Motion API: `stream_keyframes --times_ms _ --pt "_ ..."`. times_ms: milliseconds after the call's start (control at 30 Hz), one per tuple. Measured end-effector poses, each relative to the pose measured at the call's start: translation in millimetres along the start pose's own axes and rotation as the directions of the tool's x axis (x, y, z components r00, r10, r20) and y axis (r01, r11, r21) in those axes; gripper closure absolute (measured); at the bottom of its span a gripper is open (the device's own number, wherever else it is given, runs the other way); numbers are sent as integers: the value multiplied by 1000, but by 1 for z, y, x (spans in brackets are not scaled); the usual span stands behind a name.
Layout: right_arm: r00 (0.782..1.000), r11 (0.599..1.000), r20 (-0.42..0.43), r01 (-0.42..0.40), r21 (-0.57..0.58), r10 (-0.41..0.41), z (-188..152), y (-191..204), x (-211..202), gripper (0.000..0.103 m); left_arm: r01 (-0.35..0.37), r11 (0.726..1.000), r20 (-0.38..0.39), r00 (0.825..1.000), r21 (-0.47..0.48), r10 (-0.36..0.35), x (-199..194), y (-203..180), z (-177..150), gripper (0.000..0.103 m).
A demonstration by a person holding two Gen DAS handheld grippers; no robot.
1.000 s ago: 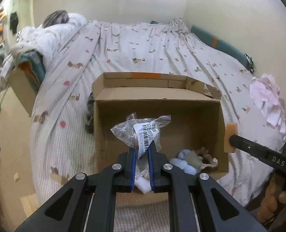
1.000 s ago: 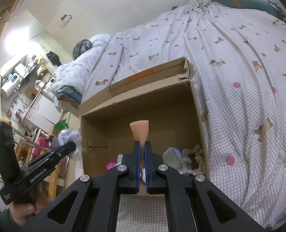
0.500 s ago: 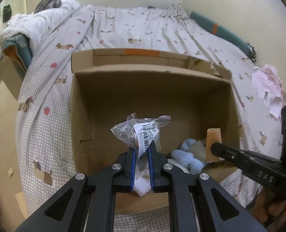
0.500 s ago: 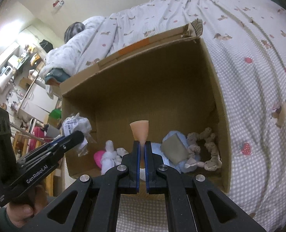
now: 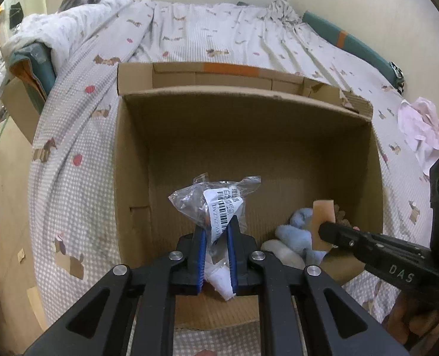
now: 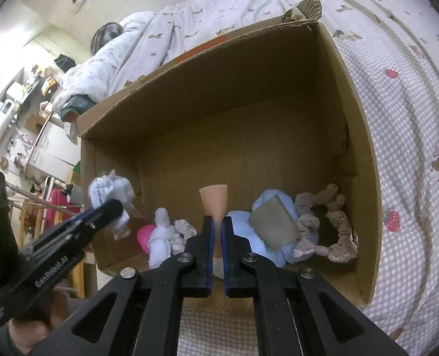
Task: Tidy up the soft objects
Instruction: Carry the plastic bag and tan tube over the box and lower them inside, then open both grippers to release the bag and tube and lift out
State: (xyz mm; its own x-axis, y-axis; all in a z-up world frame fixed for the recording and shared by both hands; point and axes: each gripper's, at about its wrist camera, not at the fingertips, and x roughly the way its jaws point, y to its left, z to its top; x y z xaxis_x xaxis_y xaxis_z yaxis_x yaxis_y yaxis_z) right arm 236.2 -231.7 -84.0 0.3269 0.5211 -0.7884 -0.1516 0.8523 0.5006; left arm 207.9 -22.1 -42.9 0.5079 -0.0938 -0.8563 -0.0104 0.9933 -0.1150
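Over the box (image 5: 376, 160), grippers moved closer.

light: soft, indoor — glare upper left | edges: fisheye-bent, dark vignette | focus: sharp

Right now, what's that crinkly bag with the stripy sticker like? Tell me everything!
The clear plastic bag is crumpled and shiny, with a white barcode label stuck across it and something white inside near its lower end. The left gripper is shut on it, its blue-padded fingers squeezing its middle. It is held upright over the open cardboard box, not touching the box or the soft toys inside.
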Motion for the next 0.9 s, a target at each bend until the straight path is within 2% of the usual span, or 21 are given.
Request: stream_keyframes --times_ms 200,400,467,500,533,600,633,667,700,767,833,900 --pt "1000 1000 9 -4 20 4 0 -4 -2 96 25 1000 -9 1000 -14 -25 2 2 0 92" --pt "1000 1000 30 7 1 -7 -1 -2 -10 94 8 1000 13 1000 14 -8 -3 -3 0 87" --pt "999 1000 40 -4 1 4 -1 0 -13 88 6 1000 15 1000 24 -6 -5 -7 1 79" --pt "999 1000 45 -7 8 7 0 -1 -15 84 10 1000 17 1000 26 -10 -6 -8 1 65" --pt "999 1000 51 -12 21 11 0 -3 -17 82 14 1000 24 1000 27 -15 -8 -9 1 43" --pt "998 999 62 -13 41 10 0 -5 -20 71 3 1000 45 999 29 -4 -13 -11 1 22" --pt "997 999 71 -11 48 7 1 -6 -22 65 -14 999 57 998 34 12 -15 -12 0 21" --pt "996 998 84 -12 55 8 1 -8 -26 44 -45 998 69 997 43 42 -17 -15 0 21" --pt "995 998 103 -14 63 7 1 -9 -30 28 -85 995 77 994 58 81 -19 -17 1 20" --pt "989 997 145 -22 79 11 3 -10 -40 27 -109 992 86 991 60 103 -24 -19 1 18" --pt "984 997 180 -15 78 1 4 -9 -50 20 -132 990 109 986 55 125 -32 -19 2 17" --pt "971 998 236 14 68 -29 4 -3 -60 0 -176 983 153 974 57 165 -42 -19 2 17"
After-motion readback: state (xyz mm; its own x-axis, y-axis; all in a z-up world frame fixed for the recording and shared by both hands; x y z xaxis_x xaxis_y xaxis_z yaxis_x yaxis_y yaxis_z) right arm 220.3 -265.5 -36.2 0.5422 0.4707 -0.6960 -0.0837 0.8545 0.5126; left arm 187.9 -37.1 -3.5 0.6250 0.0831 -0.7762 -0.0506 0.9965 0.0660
